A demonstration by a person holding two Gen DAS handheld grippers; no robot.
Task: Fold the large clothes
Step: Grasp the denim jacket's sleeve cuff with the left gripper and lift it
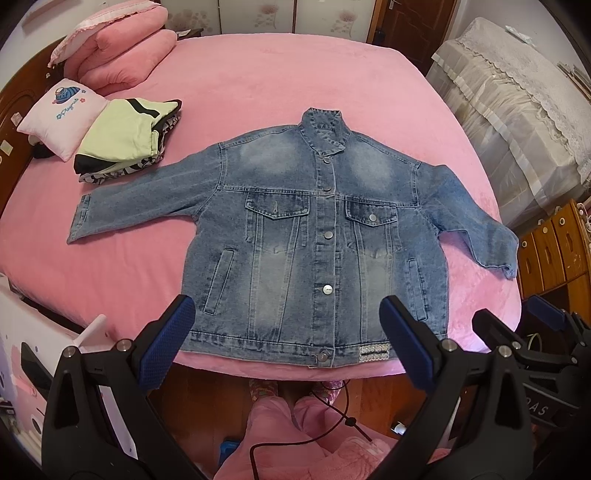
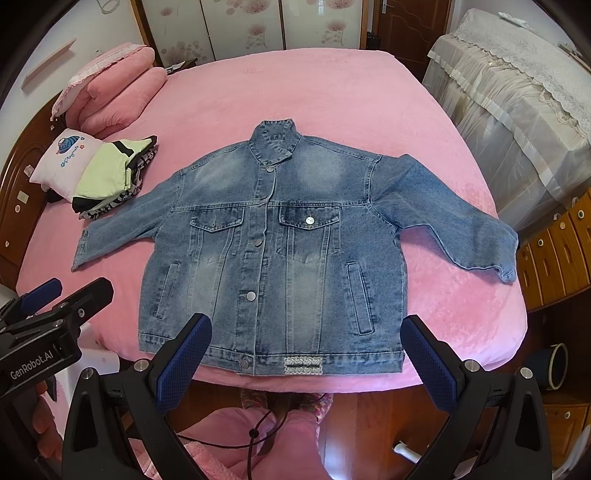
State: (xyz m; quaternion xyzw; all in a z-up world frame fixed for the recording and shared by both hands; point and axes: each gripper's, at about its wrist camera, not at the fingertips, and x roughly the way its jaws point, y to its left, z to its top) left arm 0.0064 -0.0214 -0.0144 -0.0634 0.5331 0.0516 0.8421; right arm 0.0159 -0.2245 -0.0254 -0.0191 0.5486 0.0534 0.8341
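Denim jacket, buttoned, front up, sleeves spread, flat on the pink bed with hem at the near edge; folded clothes stacked far left beside a pillow; left gripper and right gripper above the hem, jaws wide apart, holding nothing.

A home bedroom. I stand at the near edge of a bed covered in a pink plush sheet, with a carved wooden headboard at the left. Folded pink quilts and a small embroidered cushion lie at the far left, just beside a stack of folded clothes. Floral wardrobe doors and a wooden door close the far wall. At the right, lace-trimmed cloth drapes some furniture, near wooden drawers.
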